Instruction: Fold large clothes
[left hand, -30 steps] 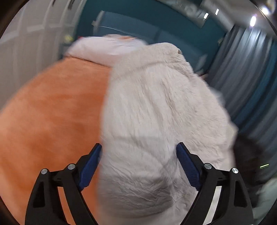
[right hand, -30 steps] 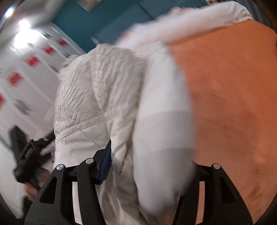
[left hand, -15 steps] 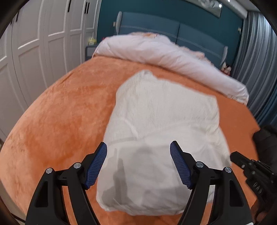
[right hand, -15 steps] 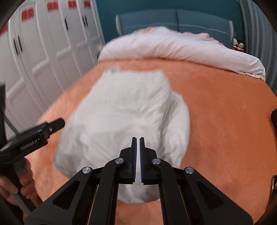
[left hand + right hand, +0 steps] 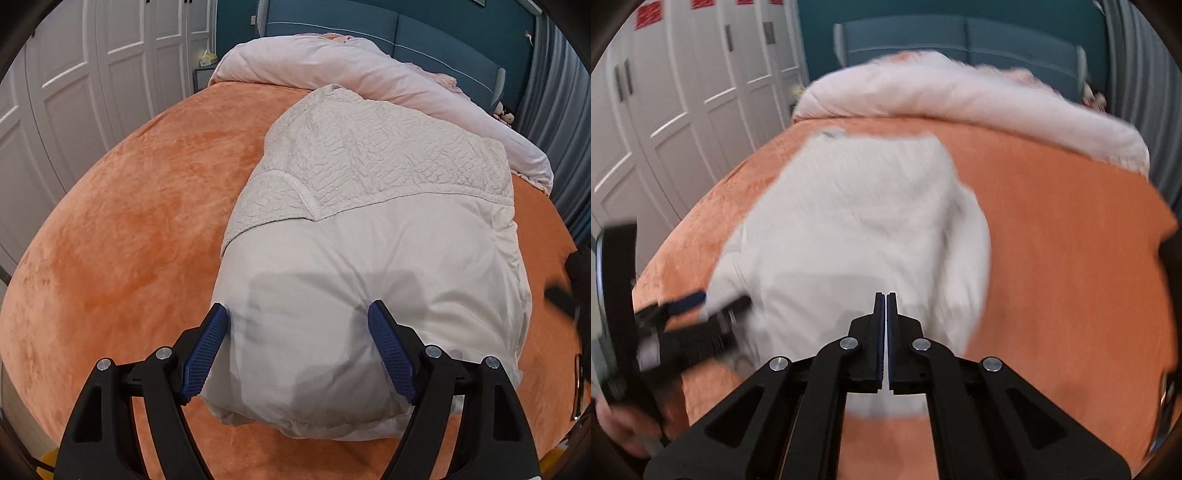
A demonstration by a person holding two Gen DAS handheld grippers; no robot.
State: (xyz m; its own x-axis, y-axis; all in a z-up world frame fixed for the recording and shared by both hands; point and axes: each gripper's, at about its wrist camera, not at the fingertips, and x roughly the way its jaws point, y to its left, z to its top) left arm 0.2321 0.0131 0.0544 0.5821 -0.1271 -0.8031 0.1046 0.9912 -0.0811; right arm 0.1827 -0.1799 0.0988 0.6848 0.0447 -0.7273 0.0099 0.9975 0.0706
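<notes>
Folded white garment point(image 5: 373, 236) lies on the orange bedspread point(image 5: 140, 206), a compact bundle, roughly in the middle of the bed and toward its near edge. Upper layer is crinkled, textured fabric with a stitched seam; lower part facing the near edge is smooth and puffy. Behind it, across the head of the bed, a rolled pale pink duvet point(image 5: 332, 70) sits against the blue headboard point(image 5: 424, 40); the far end of the garment comes close to the duvet, whether touching I cannot tell. Left gripper point(image 5: 299, 350) hovers at the near end of the bundle with its blue-padded fingers point(image 5: 205, 354) spread wide, one pad at the left edge of the fabric, the other over the smooth part; nothing pinched between them. Its shadow falls on the smooth fabric. Right gripper point(image 5: 885, 343) is seen over the near right part of the garment point(image 5: 857, 221), its two fingers pressed together with only a thin slit between, no cloth caught in them. That view is motion-blurred. In it the left gripper point(image 5: 701, 310) shows at the left side of the bundle, held by a hand point(image 5: 613, 424). White panelled wardrobe doors point(image 5: 85, 74) along the left wall; grey curtain point(image 5: 554, 85) at right.
</notes>
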